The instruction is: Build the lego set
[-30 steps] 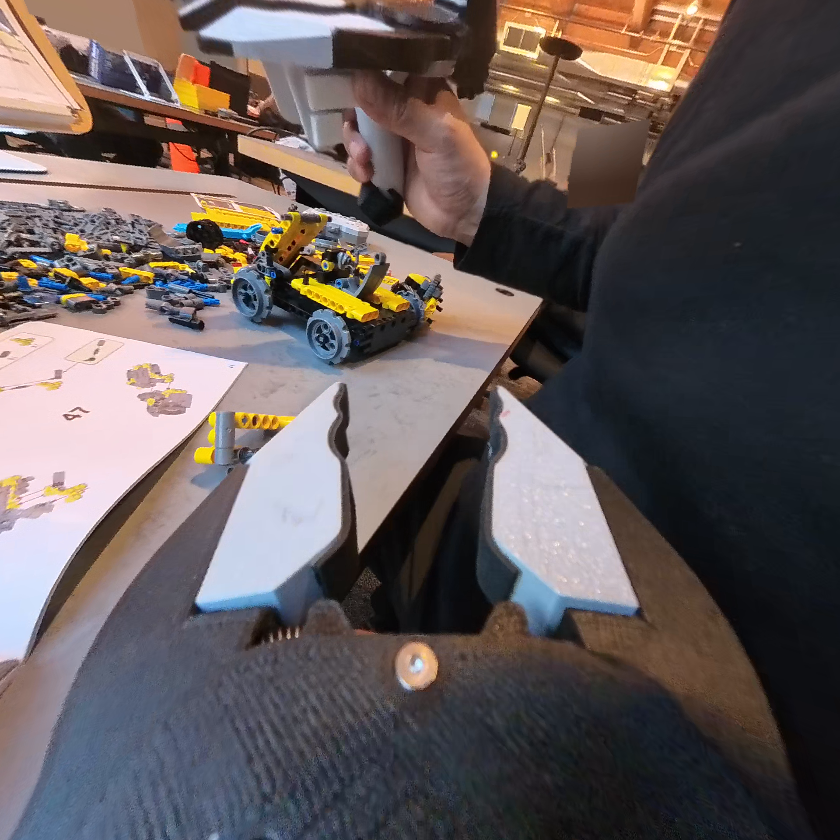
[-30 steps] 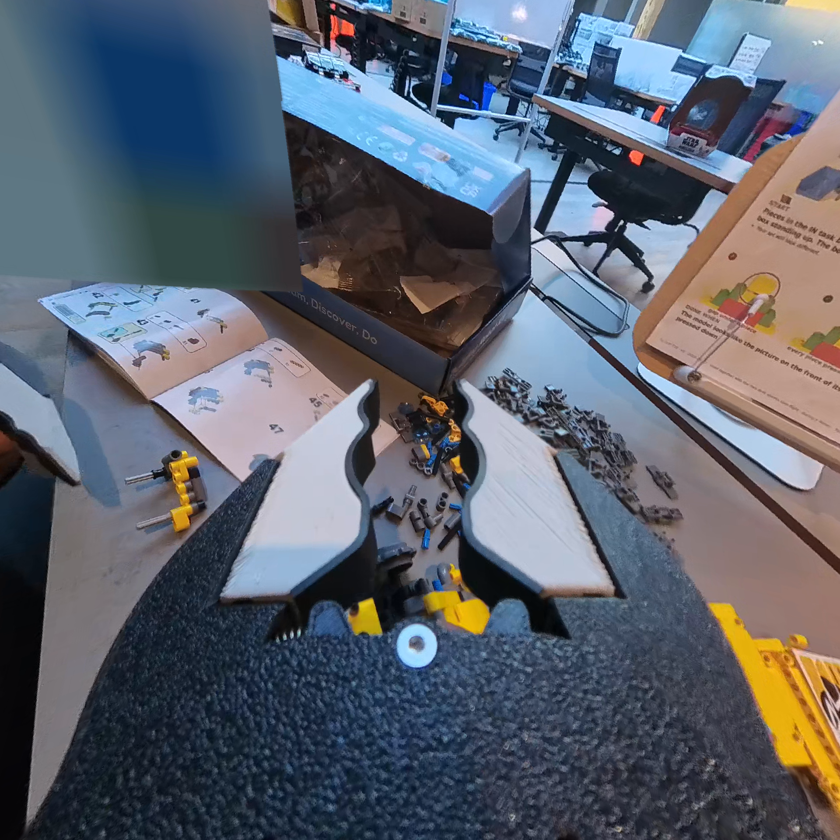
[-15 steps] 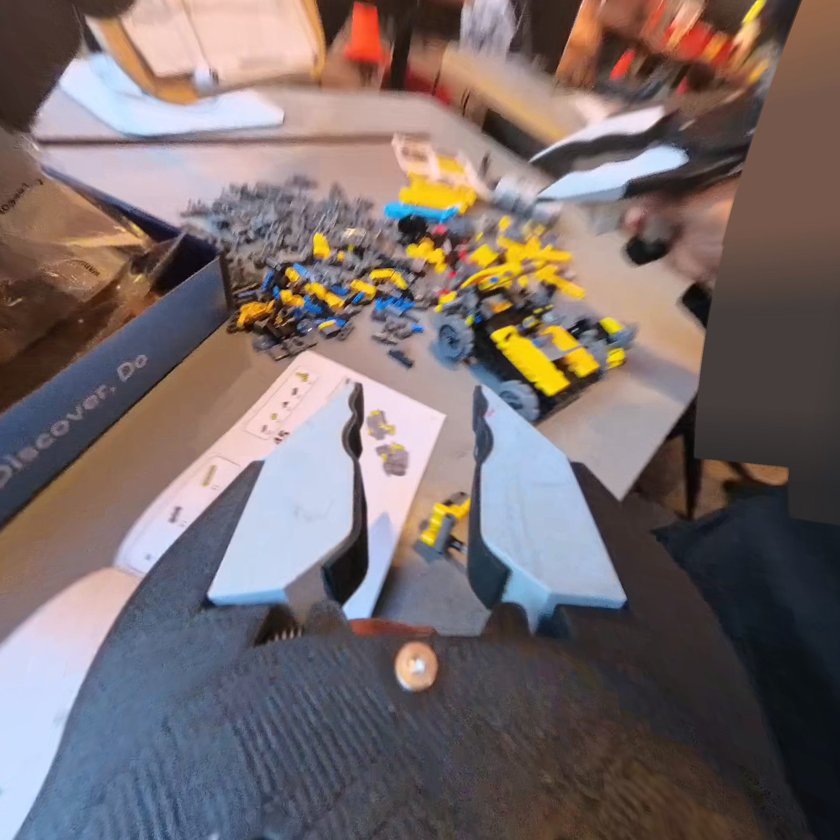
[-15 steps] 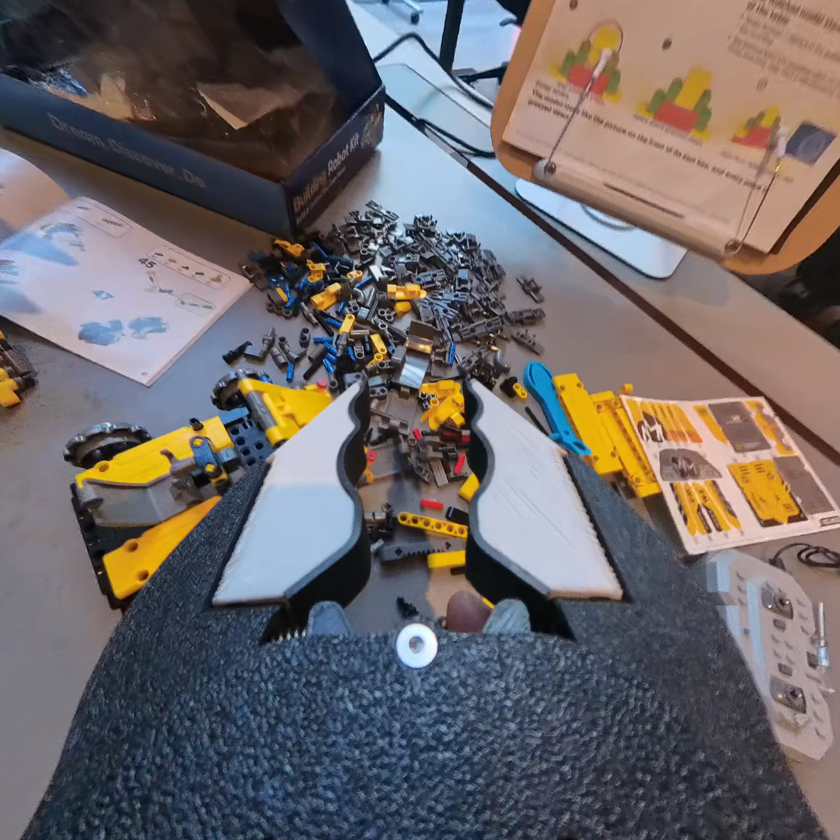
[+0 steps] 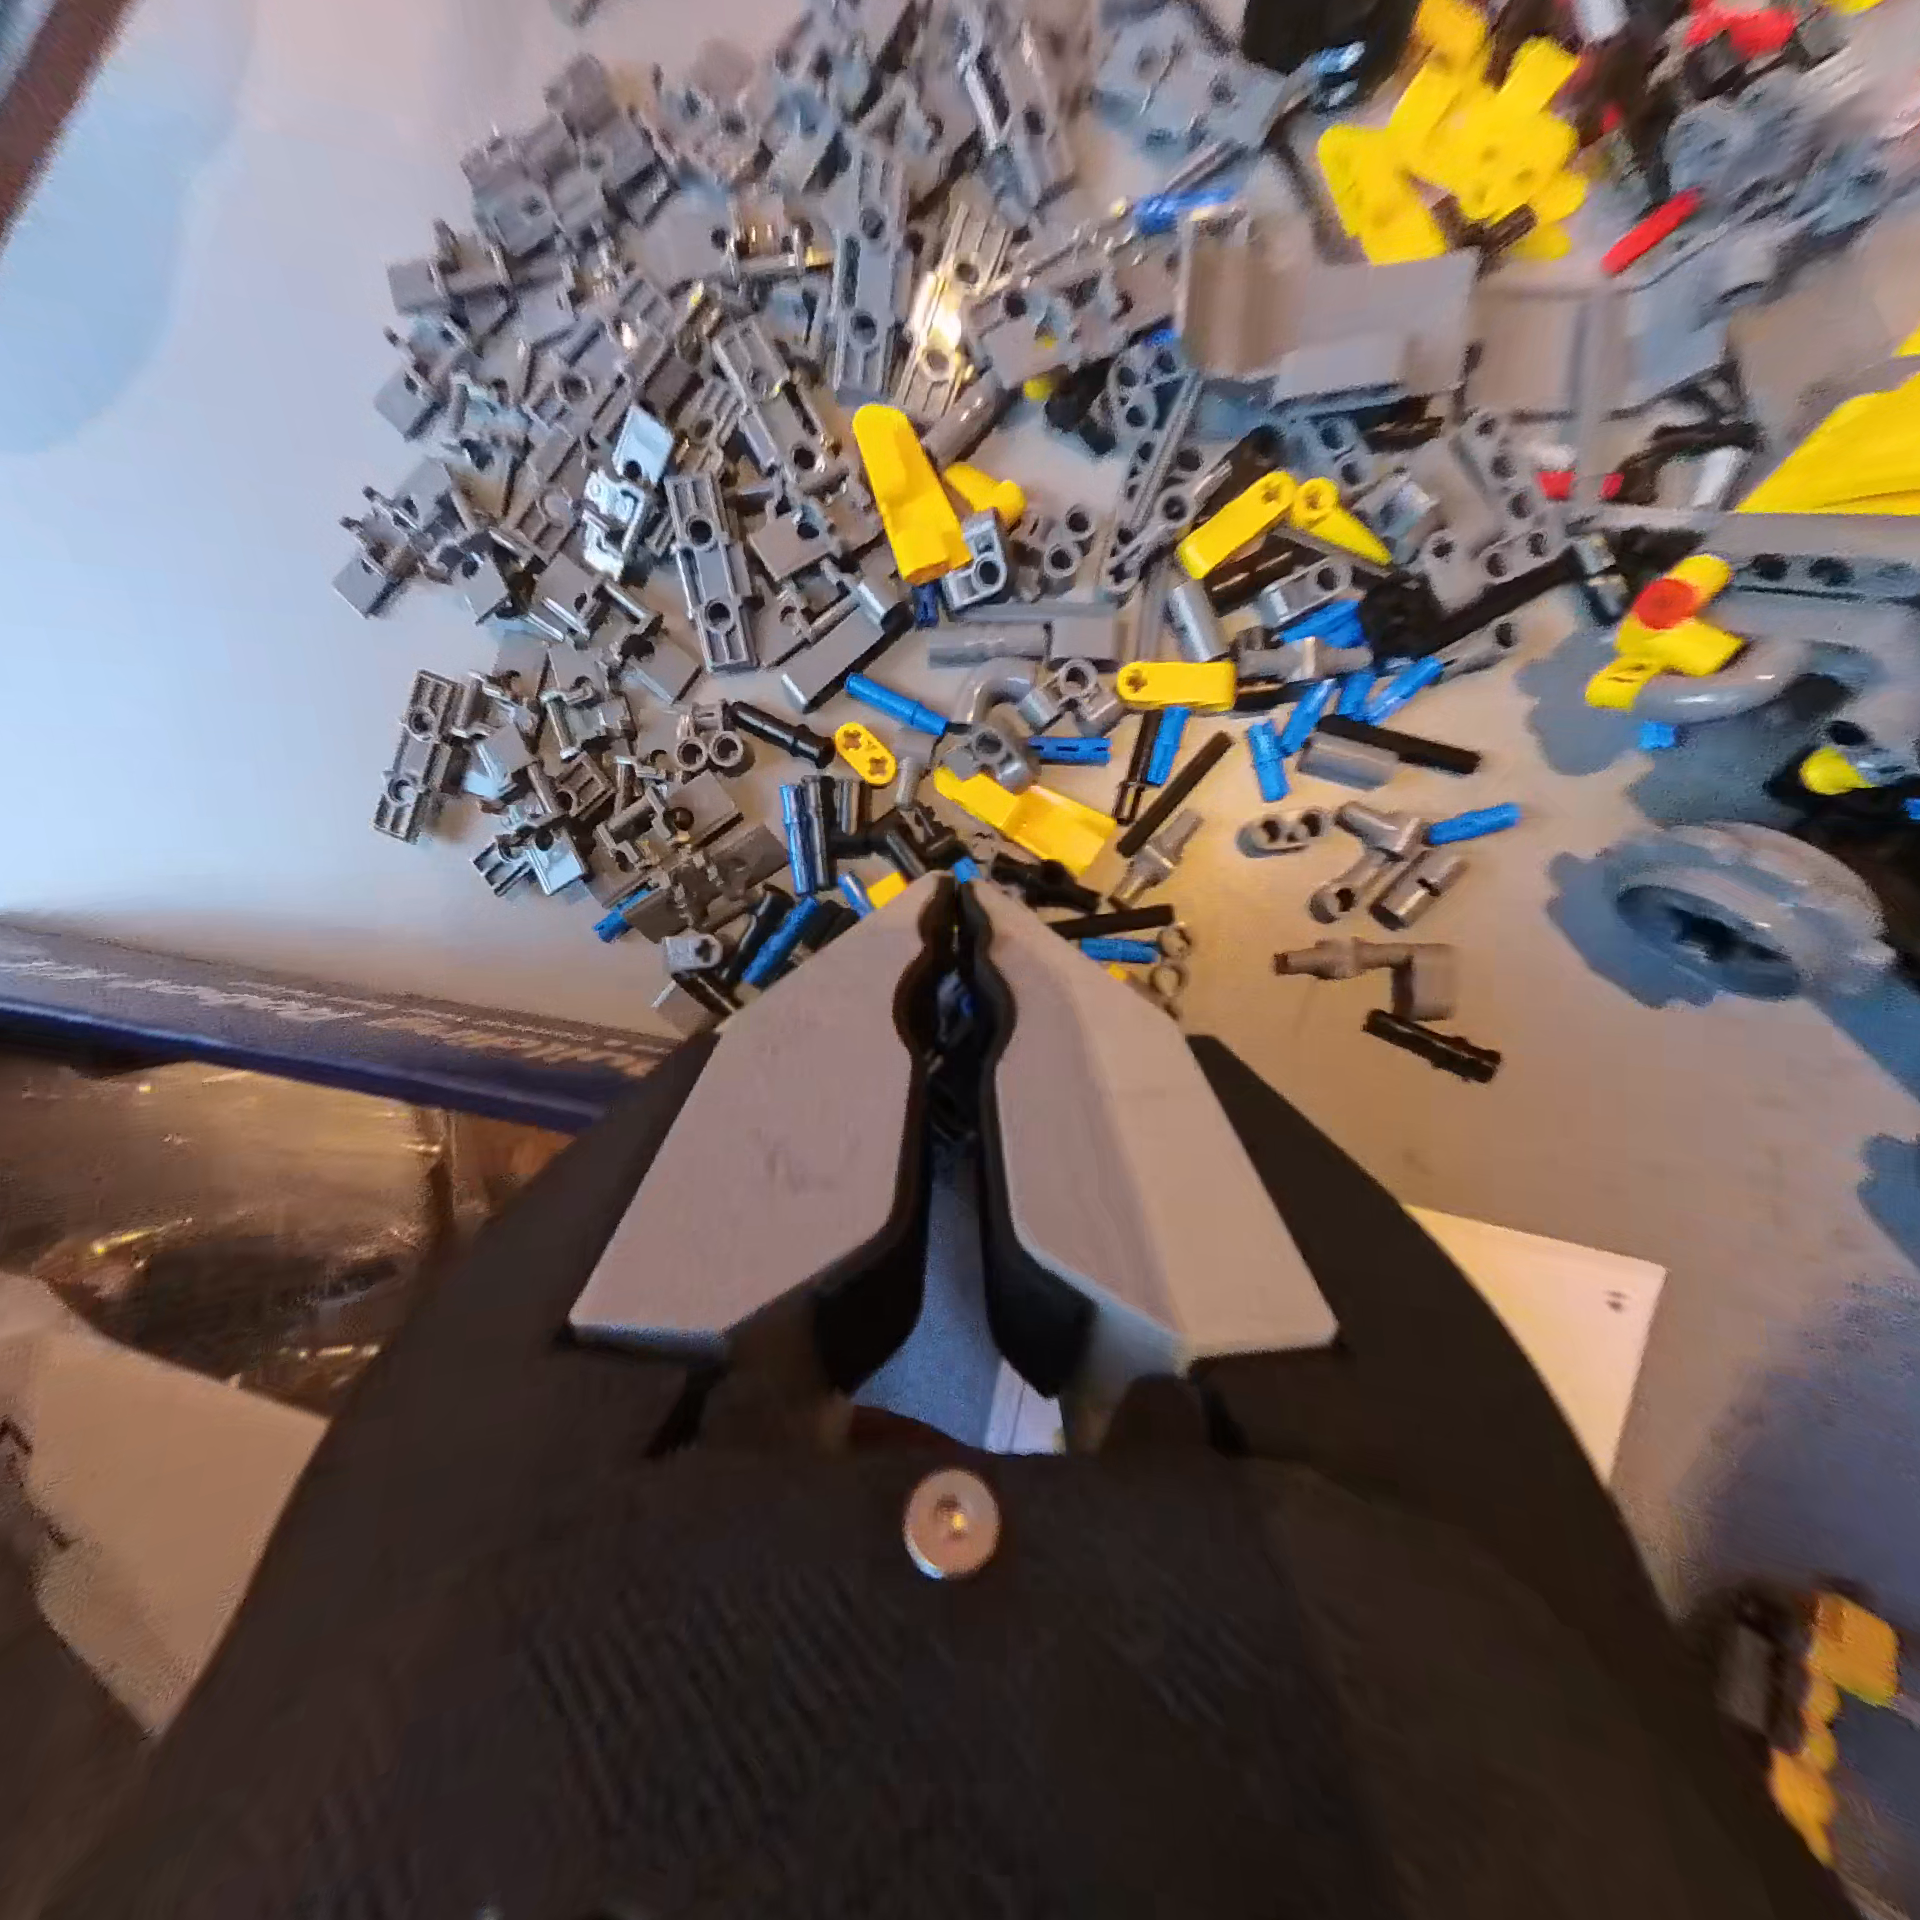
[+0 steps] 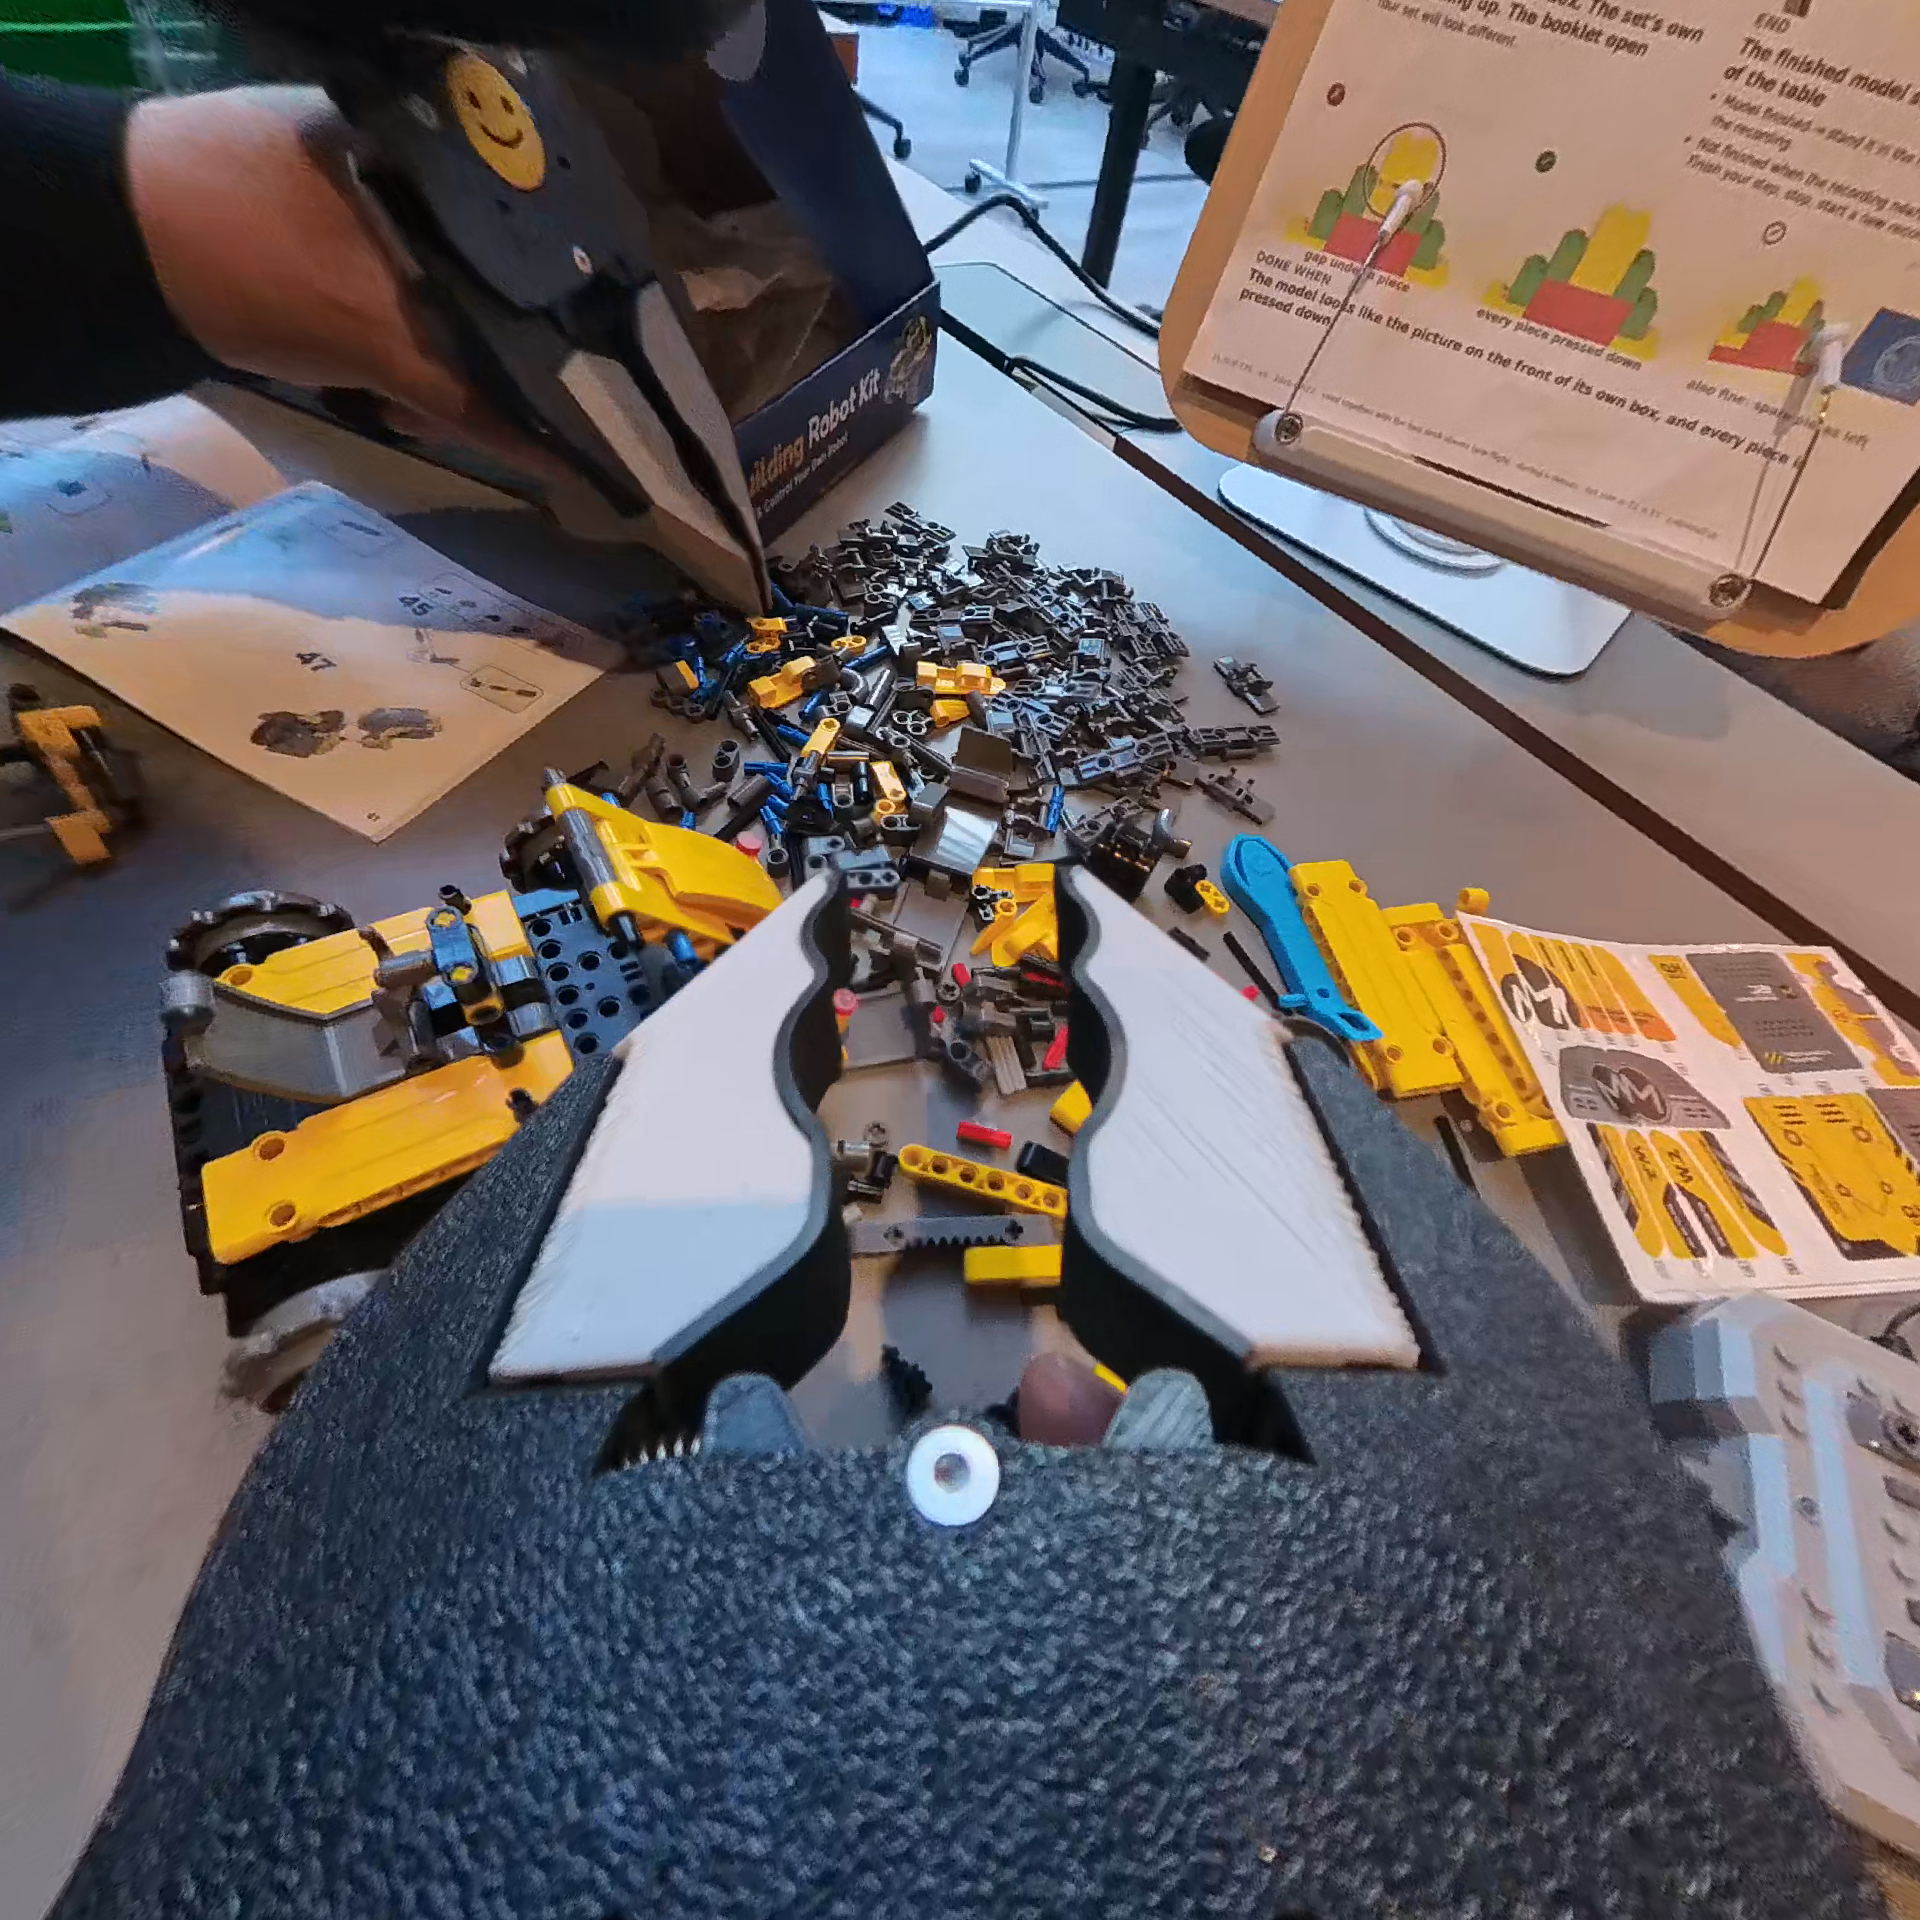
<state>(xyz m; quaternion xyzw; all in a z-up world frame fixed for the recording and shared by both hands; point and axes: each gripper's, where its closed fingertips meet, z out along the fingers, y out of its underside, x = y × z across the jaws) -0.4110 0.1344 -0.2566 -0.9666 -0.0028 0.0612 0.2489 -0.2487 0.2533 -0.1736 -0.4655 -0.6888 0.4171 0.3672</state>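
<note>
so the left gripper (image 5: 951, 899) has its tips pinched together at the edge of the loose parts pile (image 5: 727, 468) nearest the box (image 6: 831, 416), can't tell if it's caught anything, while the right gripper (image 6: 951, 883) hangs wide and empty just right of the half-built yellow vehicle (image 6: 395, 1039).

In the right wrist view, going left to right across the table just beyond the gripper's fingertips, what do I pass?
Half-built yellow vehicle → red and grey loose pieces → blue tool → yellow beams → sticker sheet.
</note>
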